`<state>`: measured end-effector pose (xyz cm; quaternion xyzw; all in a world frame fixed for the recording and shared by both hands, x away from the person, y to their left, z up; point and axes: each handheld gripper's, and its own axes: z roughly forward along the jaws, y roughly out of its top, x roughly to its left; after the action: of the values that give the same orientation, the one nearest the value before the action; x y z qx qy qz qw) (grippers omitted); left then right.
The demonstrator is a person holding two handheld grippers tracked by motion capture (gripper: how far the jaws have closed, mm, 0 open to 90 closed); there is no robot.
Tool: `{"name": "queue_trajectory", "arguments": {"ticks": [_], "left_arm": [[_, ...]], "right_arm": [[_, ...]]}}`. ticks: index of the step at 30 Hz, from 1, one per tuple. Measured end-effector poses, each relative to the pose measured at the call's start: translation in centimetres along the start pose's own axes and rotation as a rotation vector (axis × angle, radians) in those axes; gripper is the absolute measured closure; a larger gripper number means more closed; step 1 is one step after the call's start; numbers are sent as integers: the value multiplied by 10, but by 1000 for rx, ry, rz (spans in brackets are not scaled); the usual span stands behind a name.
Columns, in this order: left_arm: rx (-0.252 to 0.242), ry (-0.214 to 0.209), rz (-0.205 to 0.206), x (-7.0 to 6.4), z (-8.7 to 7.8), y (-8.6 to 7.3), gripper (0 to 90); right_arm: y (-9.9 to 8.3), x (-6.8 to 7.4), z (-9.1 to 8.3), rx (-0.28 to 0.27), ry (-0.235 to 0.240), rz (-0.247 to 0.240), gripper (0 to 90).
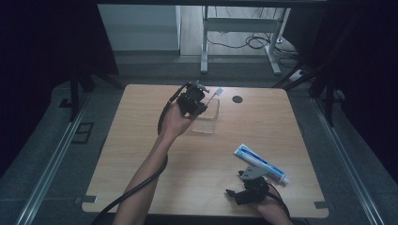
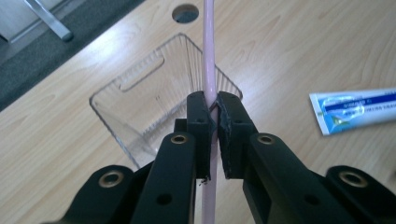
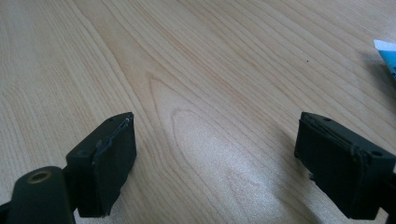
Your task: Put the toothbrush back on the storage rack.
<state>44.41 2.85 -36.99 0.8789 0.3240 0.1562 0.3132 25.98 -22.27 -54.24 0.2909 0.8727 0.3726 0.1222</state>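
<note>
A pink toothbrush handle [image 2: 208,56] is pinched between the jaws of my left gripper [image 2: 214,105], which is shut on it. Directly below and ahead sits a clear ribbed plastic container [image 2: 140,107]. In the high view the left gripper [image 1: 202,97] hovers over that container [image 1: 207,121] at the table's far middle, and the toothbrush head [image 1: 218,91] sticks out beyond it. A blue and white toothpaste tube [image 1: 260,162] lies flat at the front right. My right gripper [image 1: 237,185] rests low near the front edge, just left of the tube; its jaws stand wide open over bare wood [image 3: 215,149].
The wooden table [image 1: 141,154] has a round cable hole [image 1: 237,99] to the right of the container. The toothpaste tube [image 2: 355,109] shows at the right in the left gripper view, and its corner [image 3: 387,56] in the right gripper view. Dark floor and rails surround the table.
</note>
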Motion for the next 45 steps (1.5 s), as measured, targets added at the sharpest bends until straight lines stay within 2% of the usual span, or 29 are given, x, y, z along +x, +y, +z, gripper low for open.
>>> {"name": "queue_trajectory", "arguments": {"ticks": [6, 8, 13, 21, 27, 34, 41, 45], "left_arm": [[-36, 6, -3, 1, 7, 6, 841], [-33, 2, 0, 2, 8, 7, 841], [-72, 19, -16, 5, 16, 12, 841], [-108, 32, -37, 9, 26, 14, 841], [-172, 49, -69, 15, 34, 13, 841], [-230, 75, -78, 19, 40, 12, 841], [-239, 92, -70, 20, 49, 6, 841], [-229, 91, -64, 19, 55, 1, 841]], "right_arm": [[0, 0, 0, -1, 1, 1, 125], [0, 0, 0, -1, 2, 1, 125], [0, 0, 0, -1, 4, 0, 125], [0, -1, 0, -1, 6, -1, 125], [0, -1, 0, 1, 8, -5, 125], [0, -1, 0, 1, 8, -5, 125], [0, -1, 0, 1, 9, -6, 125], [0, -1, -1, 1, 11, -5, 125]]}}
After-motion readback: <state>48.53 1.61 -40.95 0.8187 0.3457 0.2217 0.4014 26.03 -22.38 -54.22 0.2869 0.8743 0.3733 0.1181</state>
